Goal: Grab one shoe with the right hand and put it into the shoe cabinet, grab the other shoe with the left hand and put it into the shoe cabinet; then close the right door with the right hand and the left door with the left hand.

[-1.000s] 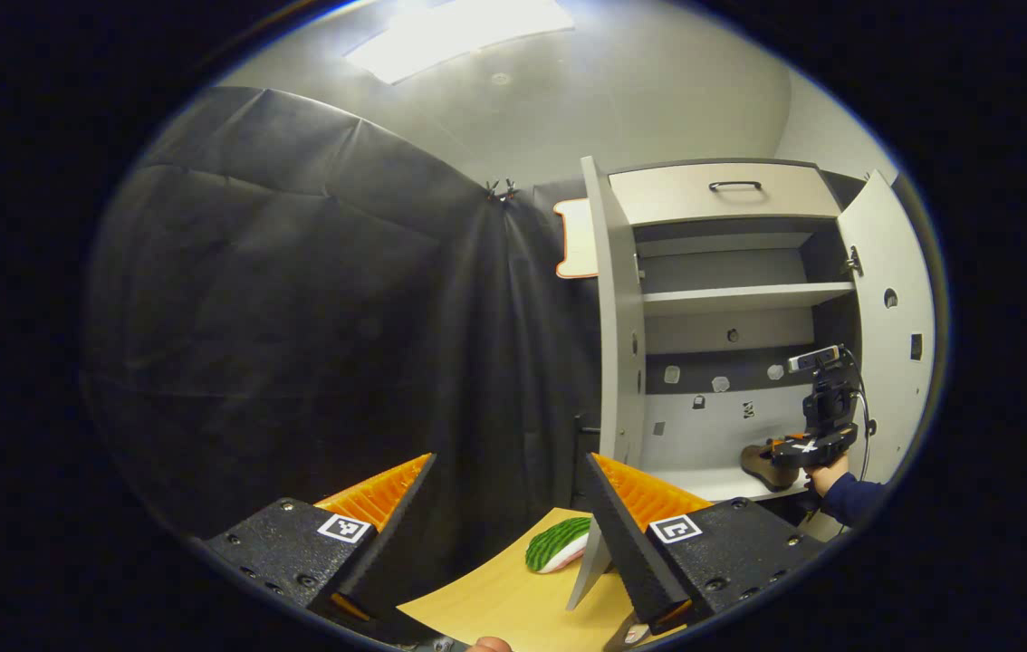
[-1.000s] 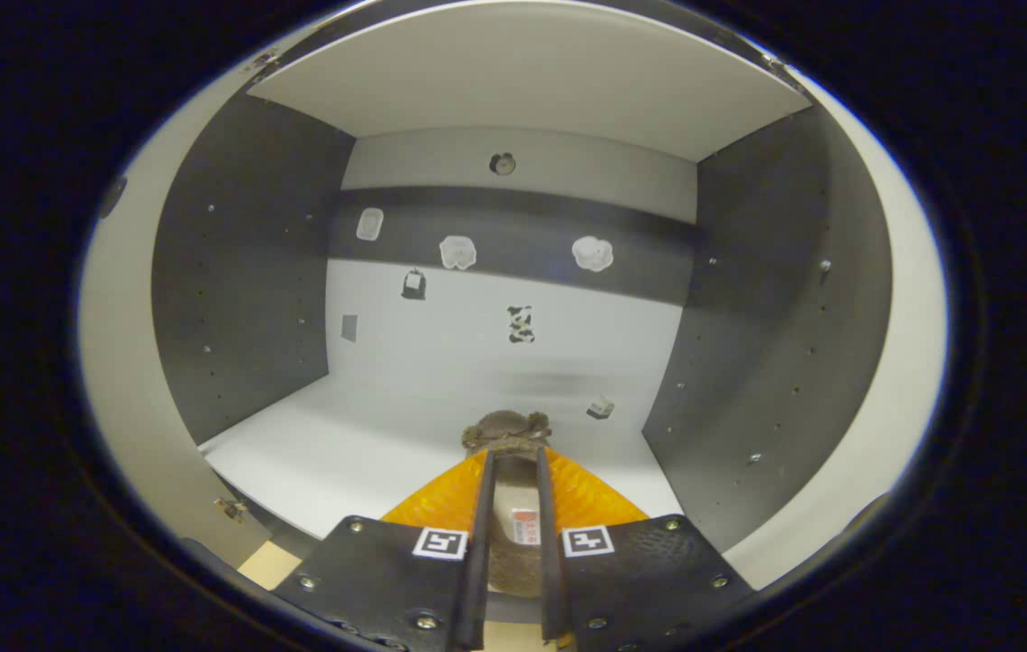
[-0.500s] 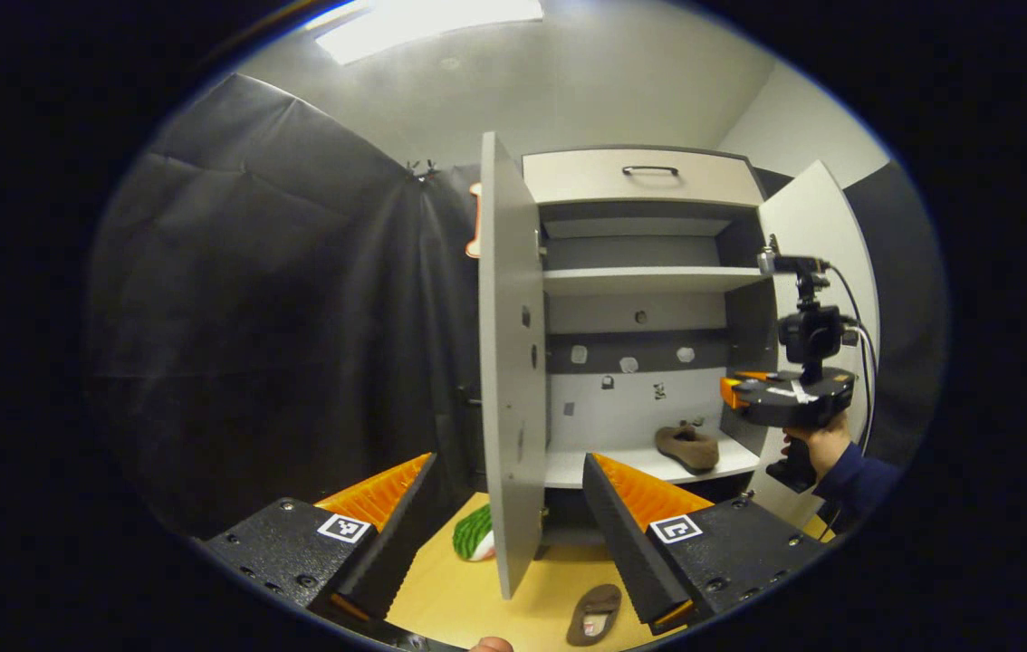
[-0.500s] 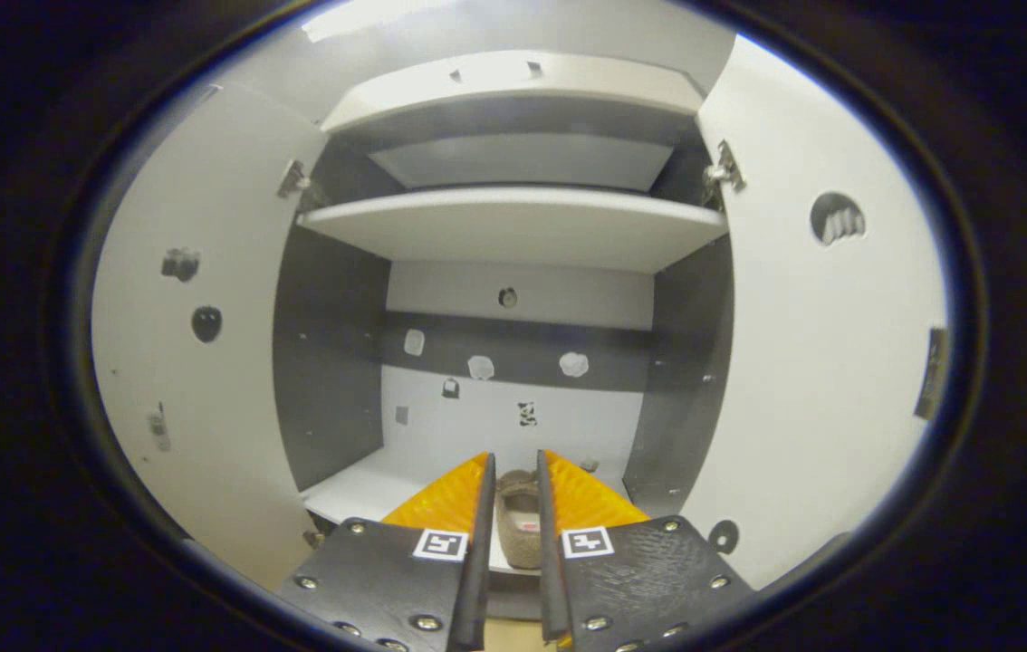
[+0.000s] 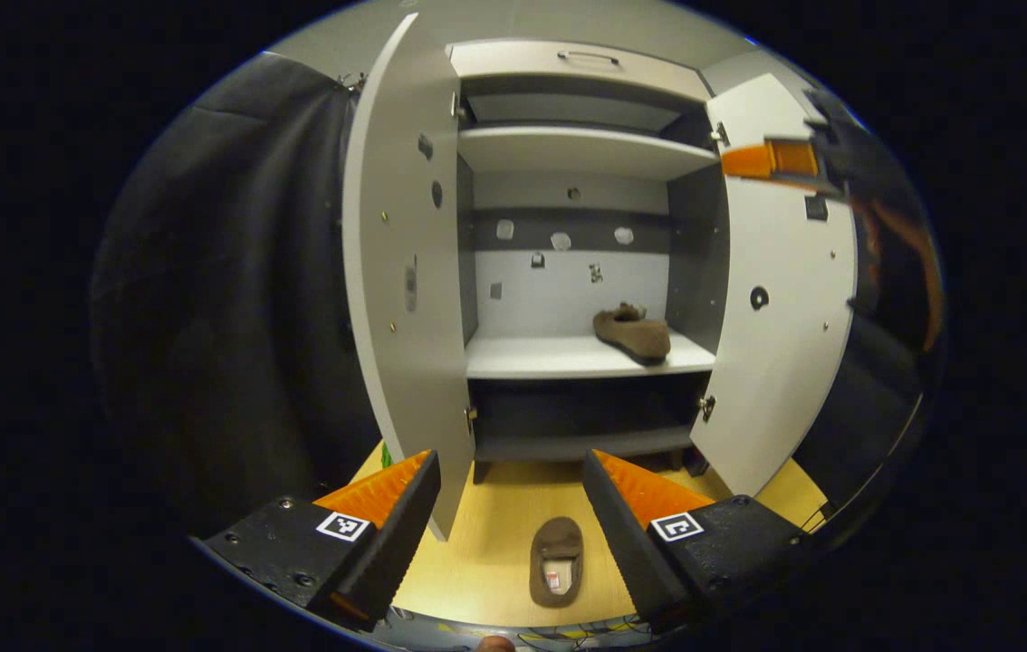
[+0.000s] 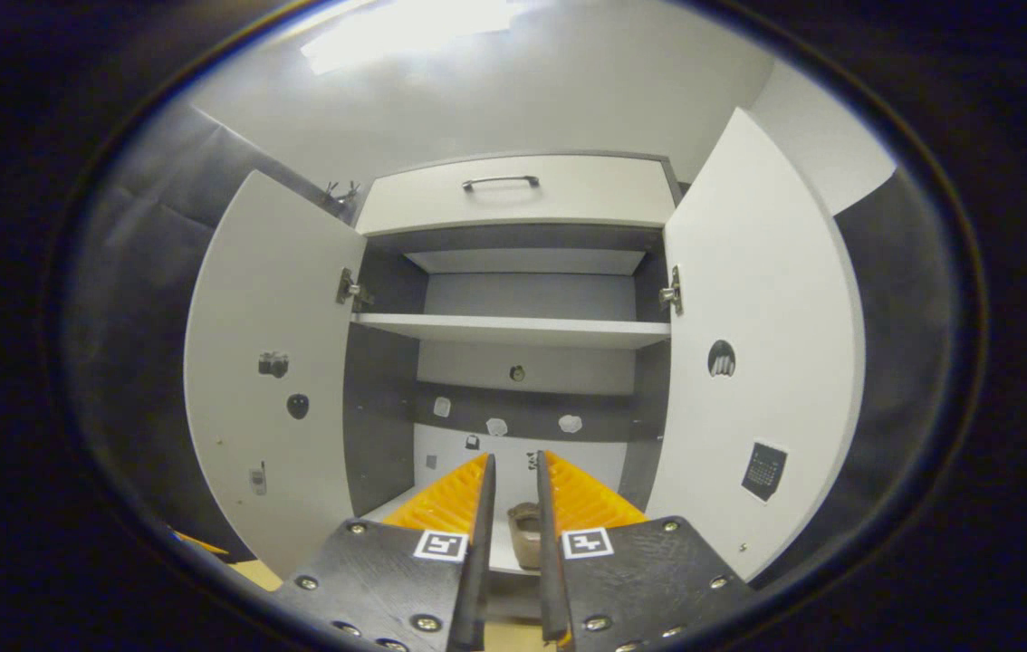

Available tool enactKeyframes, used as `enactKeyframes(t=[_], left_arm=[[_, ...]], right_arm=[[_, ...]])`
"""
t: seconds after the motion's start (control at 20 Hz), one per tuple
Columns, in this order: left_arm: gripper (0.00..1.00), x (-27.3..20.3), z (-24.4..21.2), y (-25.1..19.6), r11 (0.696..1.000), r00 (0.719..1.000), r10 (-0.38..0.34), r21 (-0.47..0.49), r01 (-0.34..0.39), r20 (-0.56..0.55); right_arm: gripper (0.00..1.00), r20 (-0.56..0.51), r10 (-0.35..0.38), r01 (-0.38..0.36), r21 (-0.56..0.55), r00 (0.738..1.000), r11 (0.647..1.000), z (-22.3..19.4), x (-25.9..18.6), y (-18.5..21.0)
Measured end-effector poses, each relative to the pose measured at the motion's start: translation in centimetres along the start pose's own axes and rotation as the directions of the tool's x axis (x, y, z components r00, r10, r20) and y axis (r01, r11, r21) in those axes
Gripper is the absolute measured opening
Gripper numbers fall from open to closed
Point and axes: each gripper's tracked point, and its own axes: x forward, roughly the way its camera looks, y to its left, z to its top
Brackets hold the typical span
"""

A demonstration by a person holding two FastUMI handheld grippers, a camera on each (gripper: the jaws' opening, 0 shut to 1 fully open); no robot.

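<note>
one brown shoe (image 5: 633,333) lies on the lower shelf (image 5: 568,357) of the shoe cabinet (image 5: 568,91), toward the shelf's right side, close to the right inner wall. in the right gripper view the same shoe (image 6: 524,536) shows through the narrow gap between that gripper's fingers, well apart from them, sitting on the shelf and touched by nothing.

the other shoe (image 5: 556,560) lies on the yellow wooden floor (image 5: 495,543) in front of the cabinet, opening up, a label visible inside it. in the left gripper view it sits between the two fingers of the left gripper (image 5: 509,516) but lower and farther off, with no contact. that gripper's jaws stand wide apart, holding nothing.

the right gripper (image 6: 512,534) faces the cabinet from outside, centred on the opening. its jaws are nearly together with a slim gap left between them, and nothing is clamped there. part of it appears as a blurred orange and black shape at the upper right of the left gripper view, near the right door.

both doors hang open: the left door (image 5: 400,272) swings out toward the camera, the right door (image 5: 781,299) likewise. above the lower shelf there is an upper shelf (image 6: 513,330), and a drawer (image 6: 513,195) with a dark handle tops the cabinet. small stickers dot the back wall and the door insides.
</note>
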Motion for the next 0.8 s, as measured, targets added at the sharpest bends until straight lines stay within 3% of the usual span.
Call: enactKeyframes(t=[0.2,0.35,0.6,0.8], left_arm=[[0.98,3.7,-7.5,-0.5,0.999,0.983,-0.044,-0.007,0.044,-0.179],[0.98,6.4,-13.0,-1.7,0.994,0.950,-0.108,-0.002,0.112,-0.294],[0.98,8.6,-20.5,-1.1,0.992,0.870,-0.117,-0.014,0.126,-0.479],[0.98,8.6,-21.9,-0.8,0.991,0.789,-0.126,-0.044,0.125,-0.601]], right_arm=[[0.24,0.019,-0.033,0.033,0.007,0.999,0.999,1.2,-2.8,-1.7],[0.24,0.028,-0.076,0.076,-0.013,0.997,0.997,1.7,-4.2,-3.5],[0.24,0.047,-0.134,0.135,-0.027,0.990,0.991,2.6,-5.9,-5.7],[0.24,0.057,-0.177,0.179,-0.036,0.983,0.983,3.2,-7.0,-7.3]])
